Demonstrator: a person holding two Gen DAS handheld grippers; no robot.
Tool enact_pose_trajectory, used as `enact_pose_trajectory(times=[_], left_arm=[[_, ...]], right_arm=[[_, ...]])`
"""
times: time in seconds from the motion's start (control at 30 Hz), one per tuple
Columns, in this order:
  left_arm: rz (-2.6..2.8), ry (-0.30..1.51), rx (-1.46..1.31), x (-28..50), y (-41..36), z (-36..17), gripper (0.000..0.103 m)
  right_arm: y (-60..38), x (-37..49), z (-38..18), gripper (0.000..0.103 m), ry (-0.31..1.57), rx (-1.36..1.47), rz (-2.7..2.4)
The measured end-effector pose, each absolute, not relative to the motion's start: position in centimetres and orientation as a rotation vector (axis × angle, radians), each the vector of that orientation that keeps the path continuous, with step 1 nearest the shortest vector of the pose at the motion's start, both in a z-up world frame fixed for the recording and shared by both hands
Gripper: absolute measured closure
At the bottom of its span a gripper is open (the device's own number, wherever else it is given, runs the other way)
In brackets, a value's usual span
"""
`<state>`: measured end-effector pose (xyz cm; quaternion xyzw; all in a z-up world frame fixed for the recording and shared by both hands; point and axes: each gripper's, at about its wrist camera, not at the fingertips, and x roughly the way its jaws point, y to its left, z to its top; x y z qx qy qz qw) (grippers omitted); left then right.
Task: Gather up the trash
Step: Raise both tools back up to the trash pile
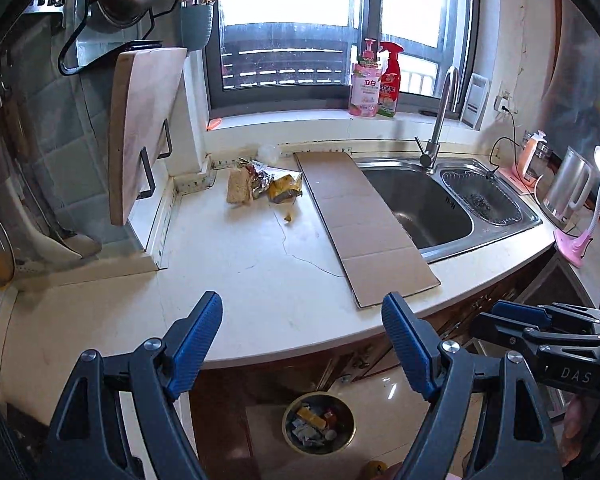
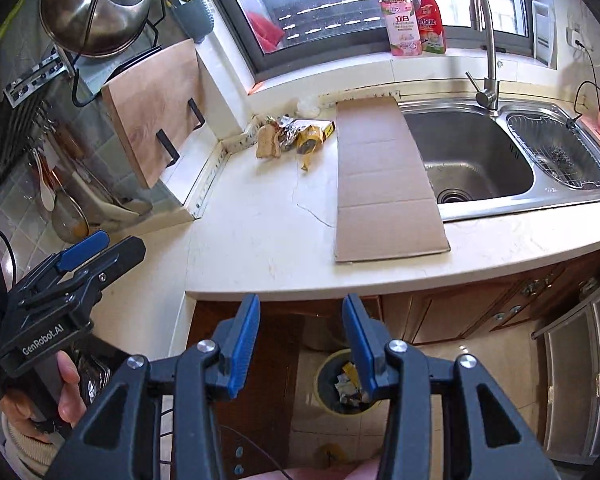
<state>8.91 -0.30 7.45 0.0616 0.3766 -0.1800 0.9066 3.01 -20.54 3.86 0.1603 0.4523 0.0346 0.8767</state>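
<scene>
A pile of trash lies at the back of the counter: a tan bread-like piece [image 1: 236, 186] [image 2: 266, 142], crumpled foil wrappers [image 1: 260, 180] [image 2: 286, 138] and a yellow wrapper [image 1: 285, 190] [image 2: 312, 136], with a small yellow scrap [image 1: 288, 218] [image 2: 305, 166] in front. A round trash bin [image 1: 318, 422] [image 2: 342, 384] with litter stands on the floor below the counter edge. My left gripper [image 1: 302, 320] is open and empty above the counter's front edge; it also shows in the right wrist view [image 2: 100, 246]. My right gripper [image 2: 300, 316] is open and empty above the bin; it also shows in the left wrist view [image 1: 512, 314].
A flat cardboard strip [image 1: 360, 224] [image 2: 384, 176] lies beside the steel sink [image 1: 428, 208] [image 2: 472, 160]. A wooden cutting board [image 1: 140, 128] [image 2: 156, 108] leans at the left wall. Bottles [image 1: 376, 80] stand on the windowsill. A kettle [image 1: 568, 188] and pink lamp [image 1: 580, 240] sit at right.
</scene>
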Motion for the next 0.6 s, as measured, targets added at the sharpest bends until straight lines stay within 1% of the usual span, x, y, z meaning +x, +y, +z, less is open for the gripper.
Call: enact_pose_trajectory(times=[0.17, 0.3, 0.47, 0.6], left_arm=[[-0.351, 0.785, 0.115, 11.4, -0.4, 6.7, 0.022], [-0.315, 0.803, 0.112, 15.0, -1.0, 5.4, 0.022], [-0.263, 0.818, 0.127, 21.4, -2.6, 3.5, 0.022], [-0.206, 0.857, 0.13, 28.4, -4.2, 1.5, 0.022]], right_arm=[[-21.3, 6.1, 3.1, 0.059, 0.975, 0.333, 0.084], [-22.0, 10.0, 2.5, 0.059, 0.986, 0.323, 0.119], [-23.6, 17.8, 1.5, 0.059, 1.004, 0.327, 0.2], [-25.2, 25.1, 0.7, 0.059, 1.029, 0.299, 0.259]])
